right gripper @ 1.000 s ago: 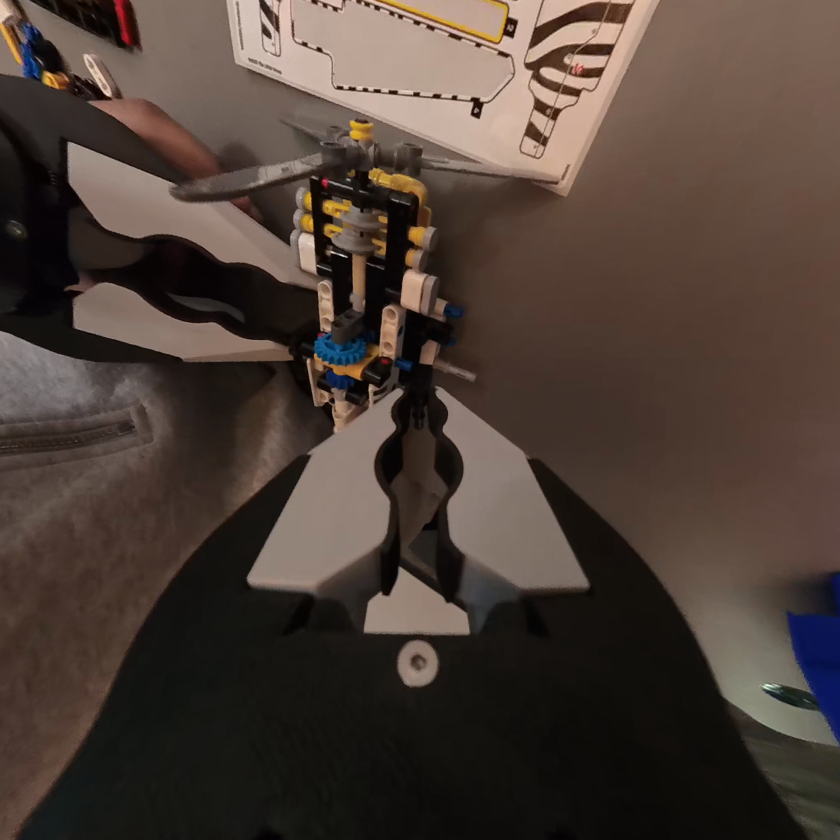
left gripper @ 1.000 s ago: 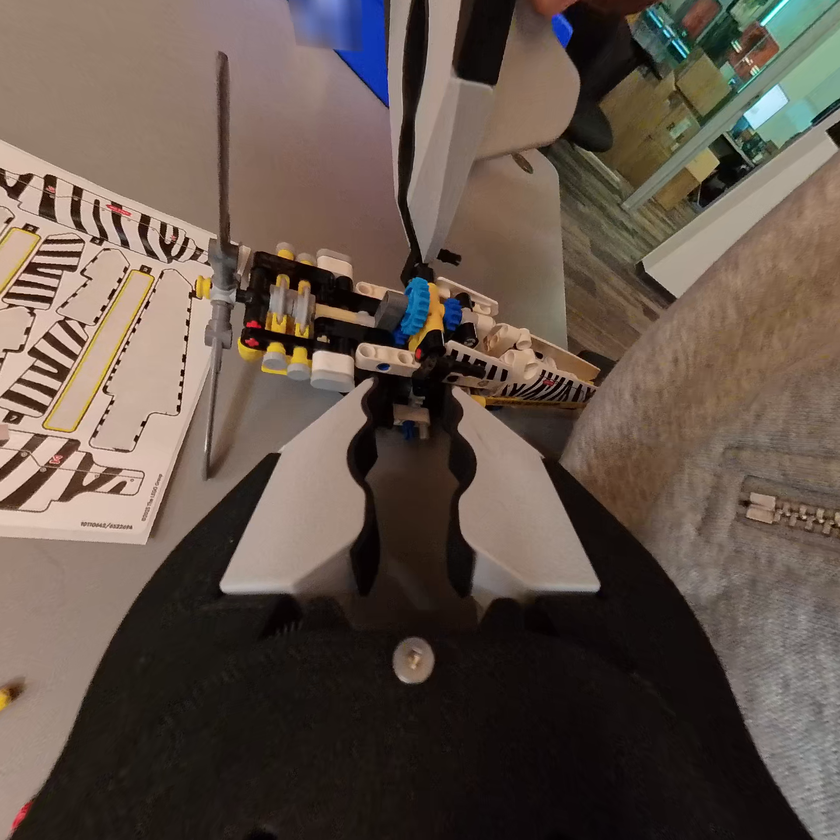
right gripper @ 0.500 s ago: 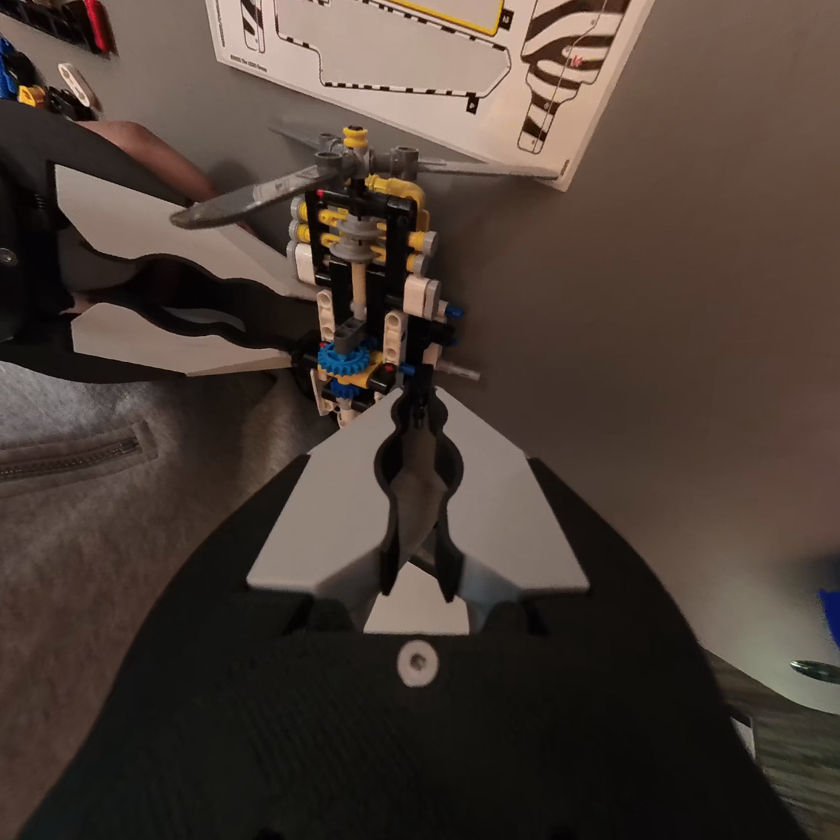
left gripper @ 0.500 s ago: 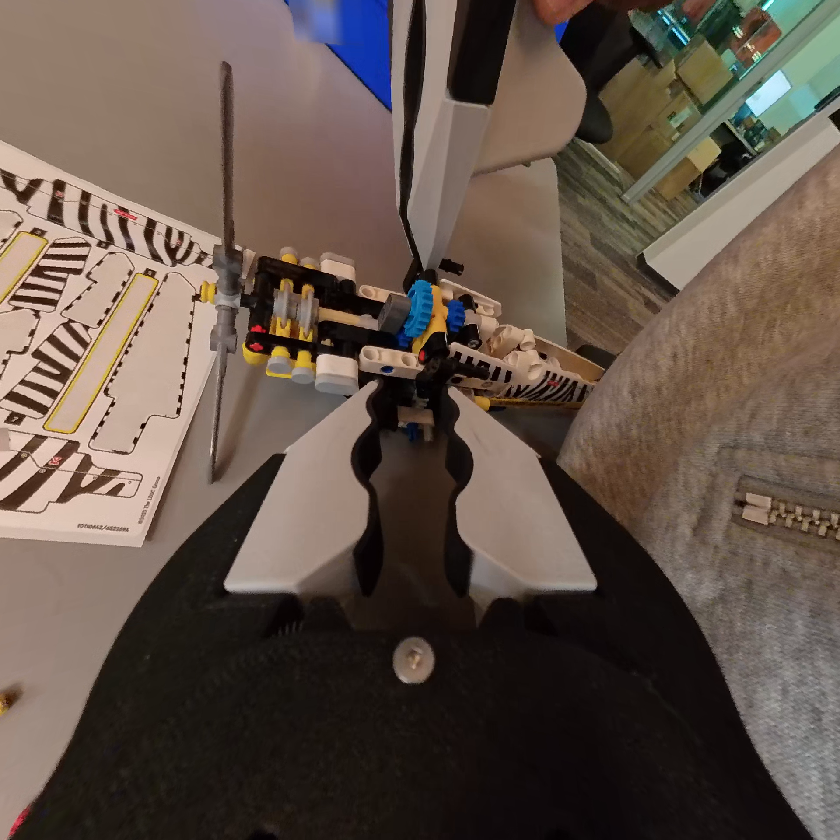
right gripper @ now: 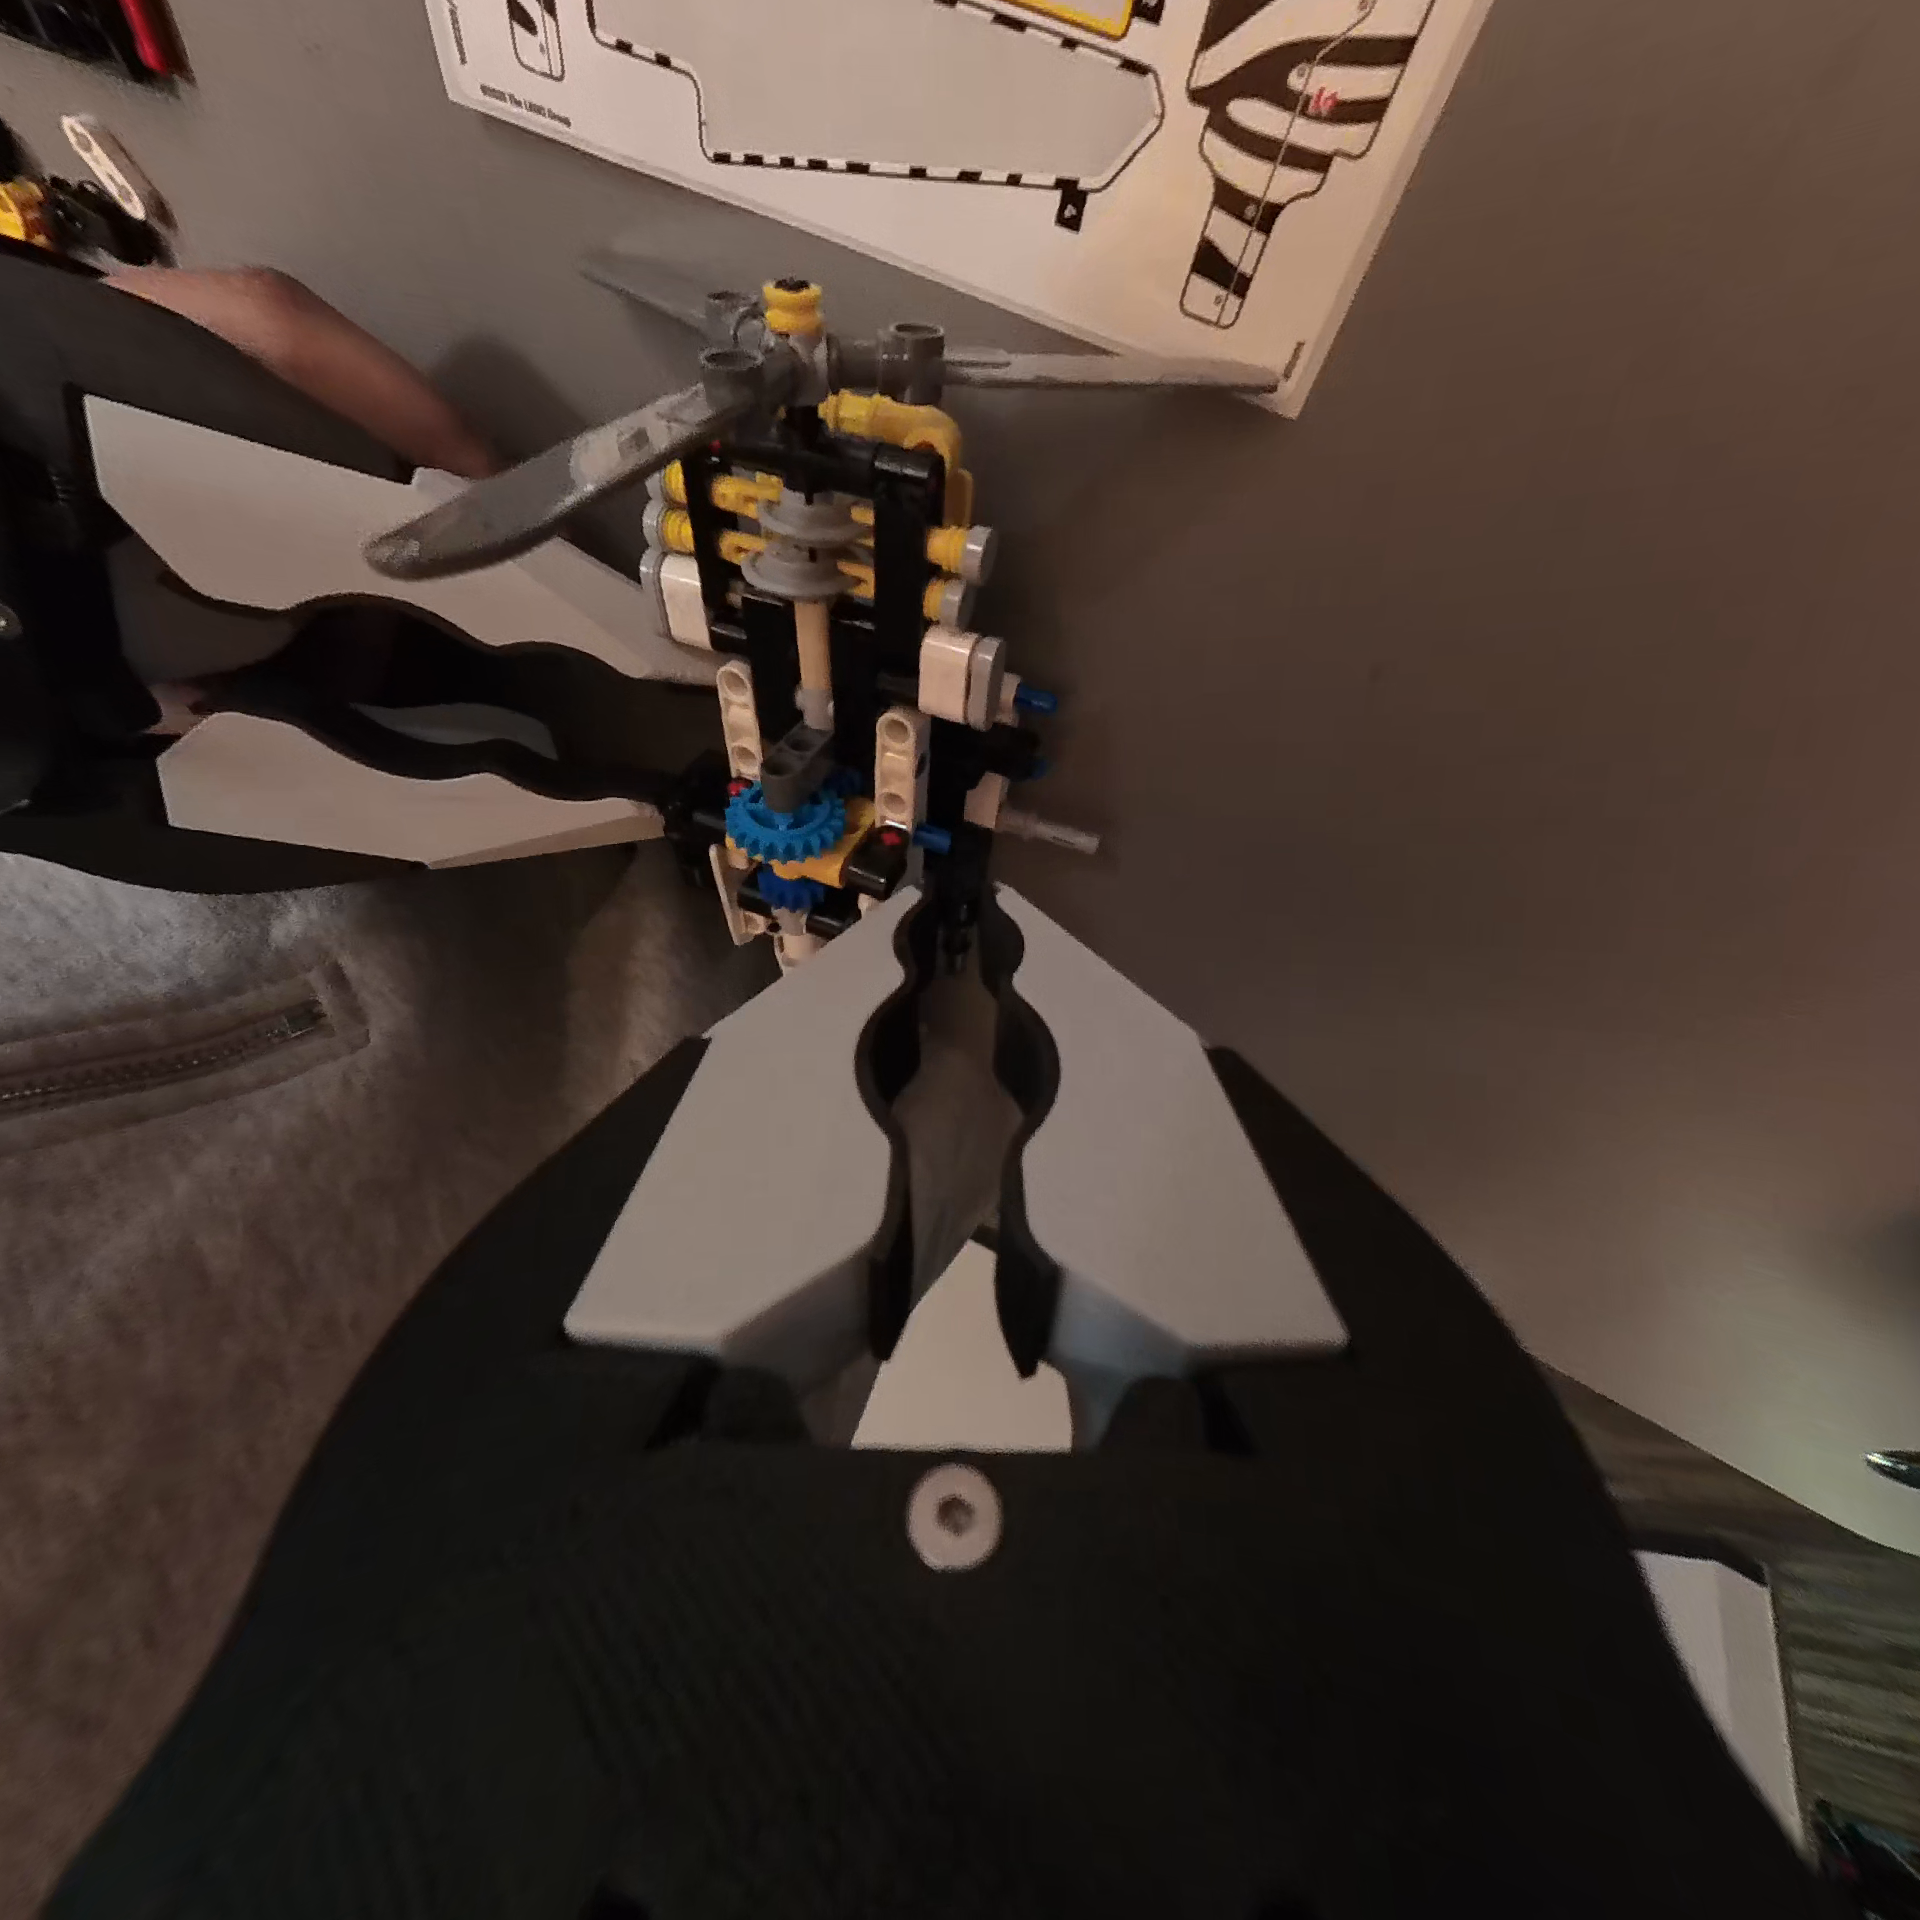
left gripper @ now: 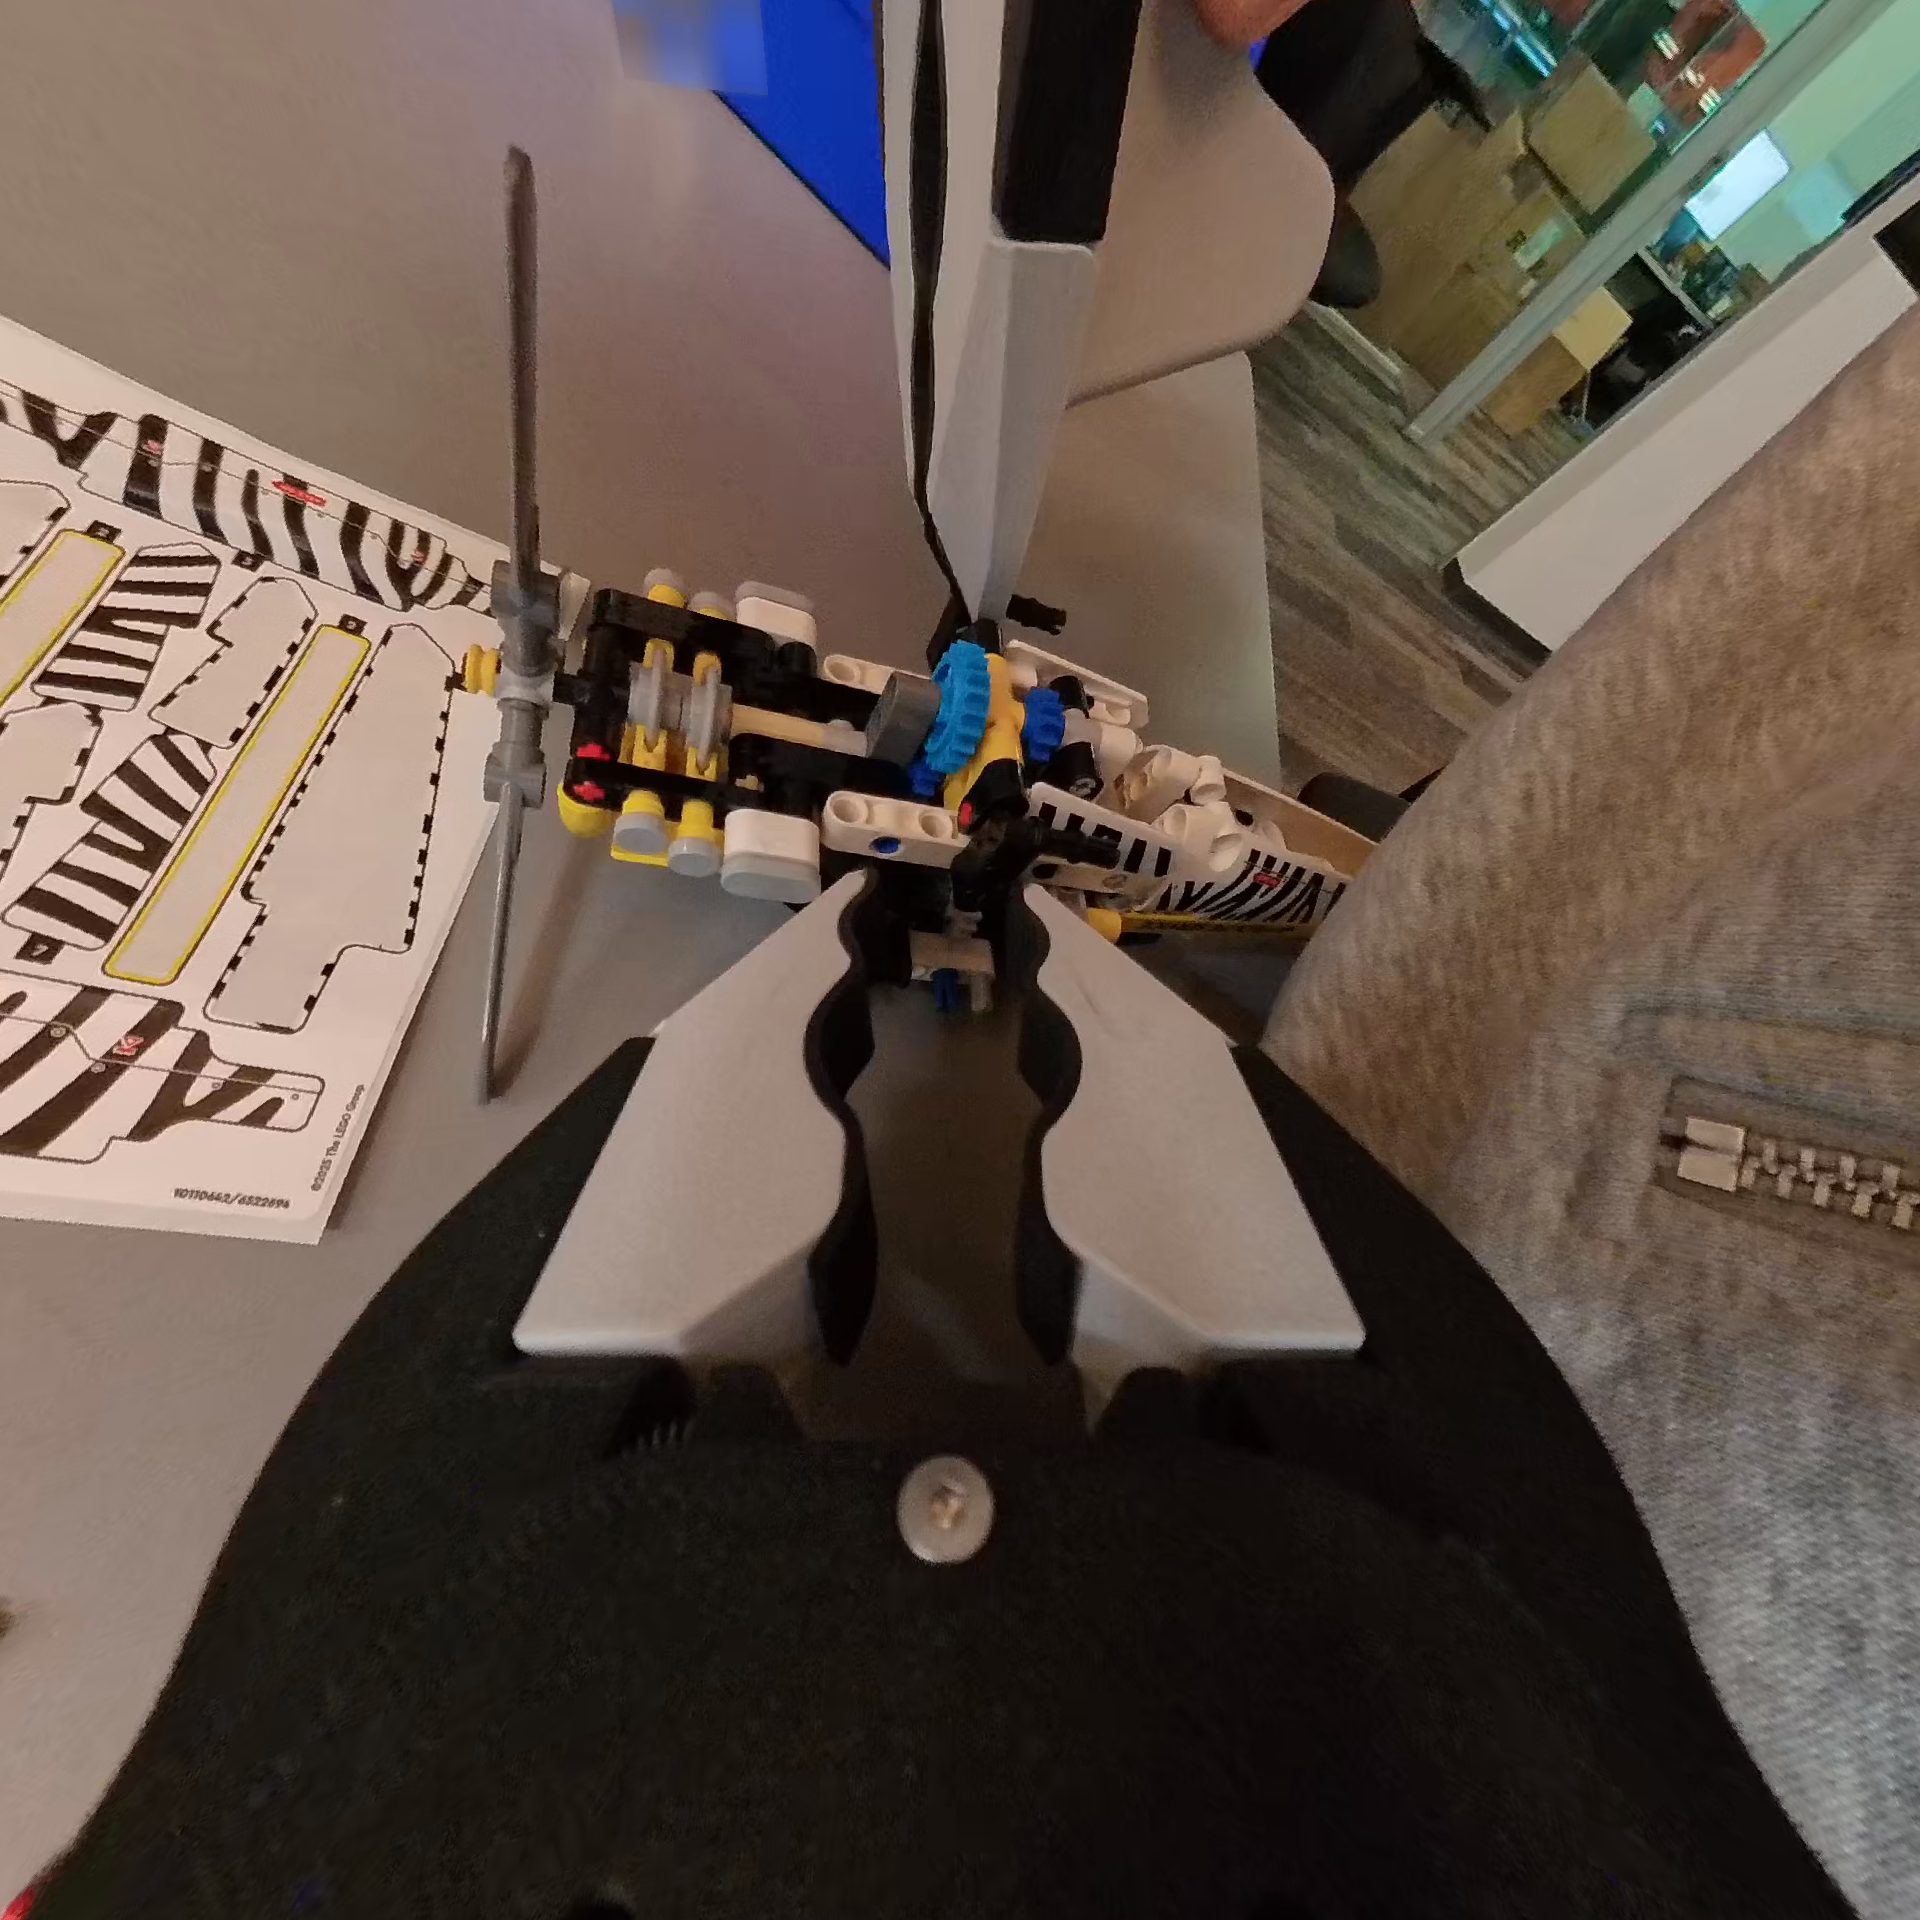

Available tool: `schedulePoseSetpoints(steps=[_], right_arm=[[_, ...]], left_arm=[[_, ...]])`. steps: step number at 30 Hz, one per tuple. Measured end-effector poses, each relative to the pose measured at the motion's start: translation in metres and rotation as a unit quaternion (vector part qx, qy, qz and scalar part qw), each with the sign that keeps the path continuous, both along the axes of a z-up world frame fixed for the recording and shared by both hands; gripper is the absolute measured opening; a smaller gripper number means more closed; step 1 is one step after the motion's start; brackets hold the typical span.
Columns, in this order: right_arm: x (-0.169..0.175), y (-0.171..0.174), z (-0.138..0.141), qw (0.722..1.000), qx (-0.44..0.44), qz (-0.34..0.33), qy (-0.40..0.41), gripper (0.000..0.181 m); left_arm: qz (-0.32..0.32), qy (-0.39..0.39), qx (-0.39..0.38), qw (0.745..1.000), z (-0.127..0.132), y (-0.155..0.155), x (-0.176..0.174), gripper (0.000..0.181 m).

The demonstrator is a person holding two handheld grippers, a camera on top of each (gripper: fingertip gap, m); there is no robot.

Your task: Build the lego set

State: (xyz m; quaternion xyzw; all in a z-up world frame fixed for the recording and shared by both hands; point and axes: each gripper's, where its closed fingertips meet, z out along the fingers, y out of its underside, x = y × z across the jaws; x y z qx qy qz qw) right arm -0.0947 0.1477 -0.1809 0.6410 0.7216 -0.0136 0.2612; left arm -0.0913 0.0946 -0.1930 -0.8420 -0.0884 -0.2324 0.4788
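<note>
The lego model (left gripper: 748, 727) is a black and yellow frame with a grey propeller (left gripper: 520, 665) at its left end, a blue gear (left gripper: 961, 717) and a zebra-striped white tail (left gripper: 1226, 873) to the right. My left gripper (left gripper: 945, 904) is shut on the model's underside. My right gripper (left gripper: 971, 613) comes down from above onto the model beside the gear. In the right wrist view the model (right gripper: 821, 623) stands lengthways with the propeller (right gripper: 540, 499) far. My right gripper (right gripper: 956, 904) is shut on a thin black part at the near end. The left gripper (right gripper: 655, 748) holds the model from the left.
A zebra-striped sticker sheet (left gripper: 208, 779) lies on the grey table left of the model; it also shows in the right wrist view (right gripper: 987, 104). Loose parts (right gripper: 94, 166) lie at the far left. A grey zipped jacket (left gripper: 1662, 1039) is close on the right. The table edge (left gripper: 1262, 582) is just behind.
Both grippers keep their hold. The model has shifted slightly away from the sticker sheet, and the propeller blade has turned a little in the right wrist view.
</note>
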Motion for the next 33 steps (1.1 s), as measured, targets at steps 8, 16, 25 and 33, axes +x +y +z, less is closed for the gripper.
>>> schedulePoseSetpoints(steps=[8,16,25,33], right_arm=[[-0.0029,-0.0053,0.0011,1.000,0.005,-0.004,-0.013,0.005],[-0.0034,-0.0075,0.0014,1.000,-0.018,0.002,-0.020,0.005],[-0.0022,-0.0094,-0.0002,0.995,-0.075,0.003,-0.071,0.004],[0.0048,-0.0090,-0.0026,0.993,-0.064,-0.030,-0.092,0.005]], left_arm=[[-0.001,-0.001,0.001,1.000,0.0003,-0.0002,-0.0005,0.019],[-0.001,0.001,0.001,1.000,0.0003,-0.0002,-0.0009,0.018],[-0.003,0.001,0.001,1.000,0.0001,-0.0001,-0.0001,0.018],[-0.014,0.007,0.004,1.000,0.0011,-0.0002,0.0048,0.018]])
